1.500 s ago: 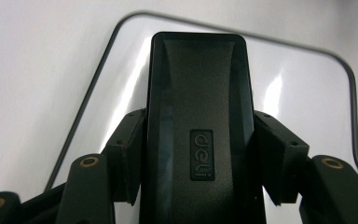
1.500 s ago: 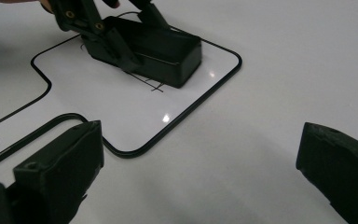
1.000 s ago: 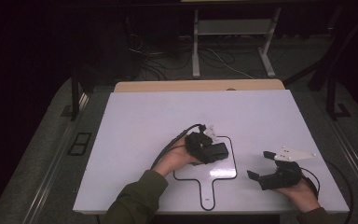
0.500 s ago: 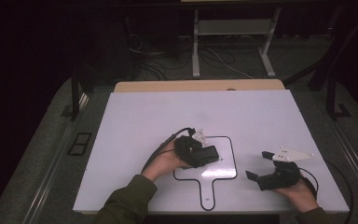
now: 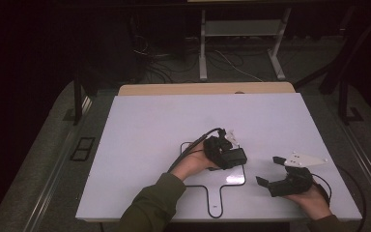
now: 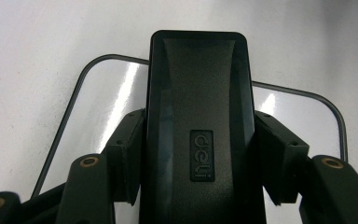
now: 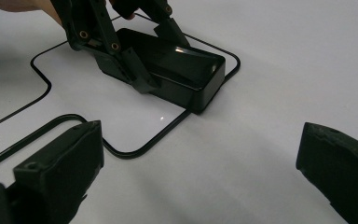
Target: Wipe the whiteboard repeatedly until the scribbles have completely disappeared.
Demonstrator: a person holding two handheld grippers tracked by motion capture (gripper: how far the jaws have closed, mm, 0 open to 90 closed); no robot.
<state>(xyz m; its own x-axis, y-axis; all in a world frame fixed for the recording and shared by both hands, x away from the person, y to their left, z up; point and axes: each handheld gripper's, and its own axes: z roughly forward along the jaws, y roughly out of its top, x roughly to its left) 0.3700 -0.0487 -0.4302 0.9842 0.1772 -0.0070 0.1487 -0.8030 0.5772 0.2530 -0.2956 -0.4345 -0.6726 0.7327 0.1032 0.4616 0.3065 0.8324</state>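
A black oblong box (image 6: 198,135) with an embossed logo on its lid sits clamped between the jaws of my left gripper (image 6: 198,154), which is shut on its two long sides. In the high view this left gripper (image 5: 232,155) is mid-table, over the right part of a black paddle-shaped outline (image 5: 217,191). The right gripper view has the box (image 7: 182,70) low at the outline's (image 7: 135,151) far corner, seemingly touching the surface. My right gripper (image 5: 269,171) lies to the right, jaws wide apart and empty (image 7: 200,158).
The white tabletop (image 5: 149,145) has a wooden strip (image 5: 203,89) along its far edge. A cable (image 5: 193,145) trails from the left gripper. Dark floor, cables and stand legs lie beyond the table.
The left gripper has carried the box a little to the right across the outline. The right gripper has stayed where it was.
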